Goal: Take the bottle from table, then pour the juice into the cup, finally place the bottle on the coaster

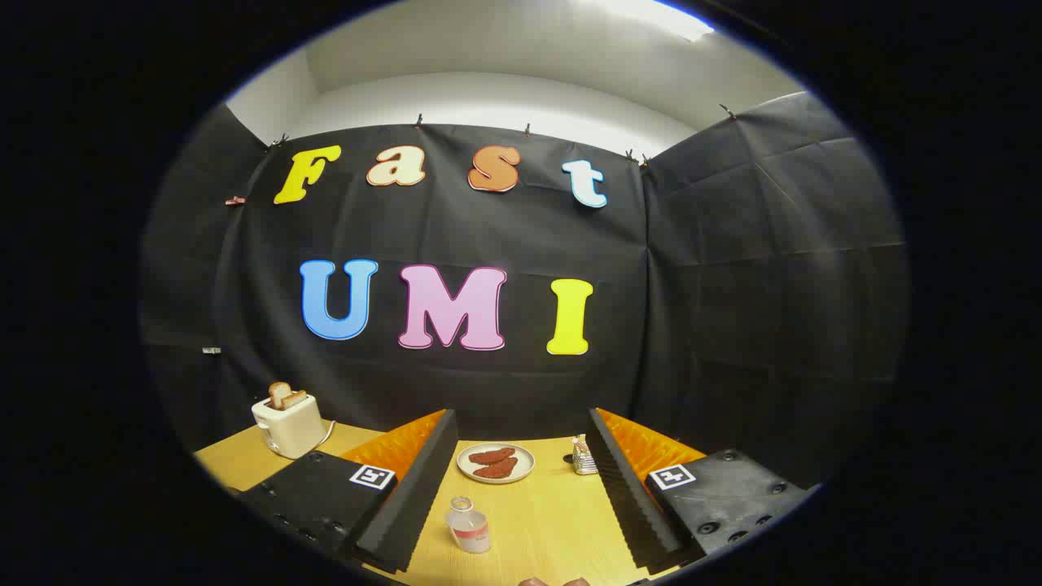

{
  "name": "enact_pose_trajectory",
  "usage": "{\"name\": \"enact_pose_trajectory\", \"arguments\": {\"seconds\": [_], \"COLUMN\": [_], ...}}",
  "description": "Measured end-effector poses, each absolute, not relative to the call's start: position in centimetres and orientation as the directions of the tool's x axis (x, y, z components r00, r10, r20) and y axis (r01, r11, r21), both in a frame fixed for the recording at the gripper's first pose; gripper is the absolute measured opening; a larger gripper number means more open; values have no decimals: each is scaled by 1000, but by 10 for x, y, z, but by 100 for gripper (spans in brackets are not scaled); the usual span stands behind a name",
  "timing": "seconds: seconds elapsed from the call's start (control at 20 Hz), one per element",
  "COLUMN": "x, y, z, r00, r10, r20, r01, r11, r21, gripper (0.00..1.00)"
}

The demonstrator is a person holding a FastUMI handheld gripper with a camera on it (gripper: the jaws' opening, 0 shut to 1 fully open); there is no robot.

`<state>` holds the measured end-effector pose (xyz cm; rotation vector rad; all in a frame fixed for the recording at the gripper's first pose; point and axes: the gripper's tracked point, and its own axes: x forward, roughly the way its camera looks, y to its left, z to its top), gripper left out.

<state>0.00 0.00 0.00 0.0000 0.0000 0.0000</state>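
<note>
A small clear bottle with a pale cap and reddish juice in its lower part stands upright on the wooden table. It sits between my two fingers, closer to the left one, with a gap on each side. My gripper is open and holds nothing. At the near edge of the table, below the bottle, the rims of two brownish round things peek in; I cannot tell what they are.
Beyond the fingers lies a white plate with two dark red patties. A small shiny wrapped item stands just inside the right finger. A cream toaster with toast sits at the far left by the black cloth wall.
</note>
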Motion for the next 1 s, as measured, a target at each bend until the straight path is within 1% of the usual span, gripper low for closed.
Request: {"name": "enact_pose_trajectory", "arguments": {"seconds": [0.1,0.3,0.4,1.0], "x": [0,-8,-8,9], "y": [4,24,30,73], "z": [-6,-22,-24,-40], "r00": [1000,997,996,995], "r10": [-20,-6,-8,49], "r20": [-19,-81,-94,-87], "r01": [20,6,6,-50], "r11": [1000,1000,1000,999], "r21": [-5,-9,-12,-6], "gripper": [97,97,97,97]}}
